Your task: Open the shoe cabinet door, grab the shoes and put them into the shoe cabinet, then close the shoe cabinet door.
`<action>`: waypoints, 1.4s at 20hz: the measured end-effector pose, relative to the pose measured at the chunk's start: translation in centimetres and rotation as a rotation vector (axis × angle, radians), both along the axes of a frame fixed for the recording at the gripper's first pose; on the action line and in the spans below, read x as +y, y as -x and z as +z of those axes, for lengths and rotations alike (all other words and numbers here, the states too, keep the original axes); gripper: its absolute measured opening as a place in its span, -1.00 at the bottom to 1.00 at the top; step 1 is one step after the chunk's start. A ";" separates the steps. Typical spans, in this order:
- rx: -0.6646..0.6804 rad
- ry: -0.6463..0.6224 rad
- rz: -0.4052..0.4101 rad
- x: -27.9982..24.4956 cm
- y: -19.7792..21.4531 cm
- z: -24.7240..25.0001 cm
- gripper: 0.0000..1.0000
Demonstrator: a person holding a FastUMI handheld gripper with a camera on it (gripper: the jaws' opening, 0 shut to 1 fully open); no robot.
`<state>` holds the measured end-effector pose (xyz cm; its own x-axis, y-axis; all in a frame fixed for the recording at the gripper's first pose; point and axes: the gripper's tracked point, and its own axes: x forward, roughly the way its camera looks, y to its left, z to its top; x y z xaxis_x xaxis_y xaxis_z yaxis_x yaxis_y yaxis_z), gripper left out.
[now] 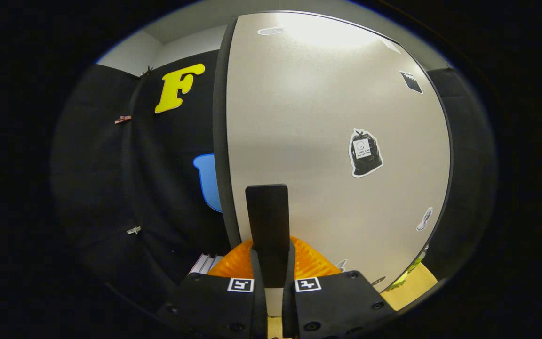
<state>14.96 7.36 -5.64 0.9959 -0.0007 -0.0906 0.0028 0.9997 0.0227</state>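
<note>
1. Shoe cabinet door [327, 132] right up close: big pale, off-white panel with a dark edge running down its left side, glare from a light near the top.
2. Few stickers scattered on it: a black bag-shaped sticker [365, 153] with a white outline roughly mid-panel, a small dark one [411, 81] up toward the top right, a little pale one [424, 219] lower right. Too small to make out more.
3. Black handle [267, 226], a flat upright bar, standing off the door near its left edge, just ahead of the tool.
4. Gripper [273, 268] pointed straight at the door, level with the handle. Fingers pulled in narrow, one on each side of the bar's lower end, both looking pressed against it, so clamped on the handle.
5. Square black-and-white markers [241, 284] on top of each finger block.
6. Ribbed orange piece [308, 261] right behind the fingers, low against the door; can't tell what it is.
7. Off to the left, beyond the door edge, black booth cloth [158, 188] with a couple of clips on it.
8. Down at the lower right, a strip of tan floor or board [414, 285] with something greenish at its edge.
</note>
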 end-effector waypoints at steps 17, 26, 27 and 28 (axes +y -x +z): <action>0.023 -0.001 0.099 -4.3 12.9 0.3 -0.67; 0.035 -0.023 0.173 -10.4 19.5 0.7 -0.68; 0.035 -0.026 0.173 -11.2 20.1 0.7 -0.68; 0.034 -0.026 0.173 -12.0 20.6 0.8 -0.68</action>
